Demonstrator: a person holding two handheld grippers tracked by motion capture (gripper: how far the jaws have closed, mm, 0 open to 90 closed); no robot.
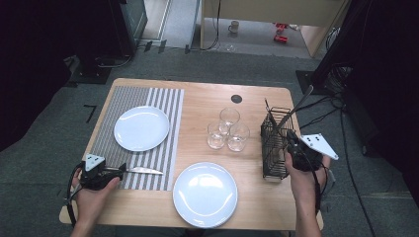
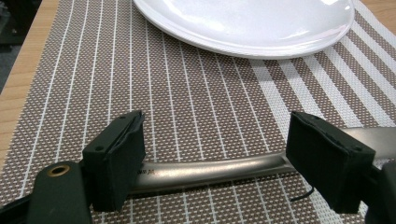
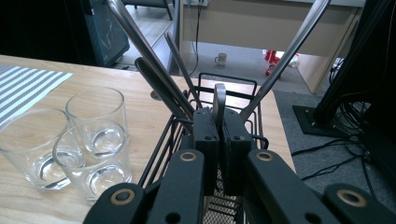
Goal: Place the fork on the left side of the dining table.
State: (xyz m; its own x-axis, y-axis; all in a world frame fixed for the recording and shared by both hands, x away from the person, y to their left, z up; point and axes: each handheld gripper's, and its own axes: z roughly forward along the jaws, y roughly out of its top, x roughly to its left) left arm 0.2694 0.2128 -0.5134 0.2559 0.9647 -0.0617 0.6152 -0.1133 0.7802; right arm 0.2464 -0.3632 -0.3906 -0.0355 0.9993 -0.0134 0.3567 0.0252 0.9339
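Jaws of the left gripper stand released astride the grey metal knife handle, which lies on the brown-and-white striped woven placemat. Jaws of the right gripper are clenched on a flat metal cutlery handle in the black wire caddy on the wooden worktop.

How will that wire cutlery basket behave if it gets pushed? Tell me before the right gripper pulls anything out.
The wire basket looks tall and narrow, so it probably tips easily. Long cutlery leaning out the top likely makes it top-heavy. On the smooth wooden table it may slide rather than stay put.
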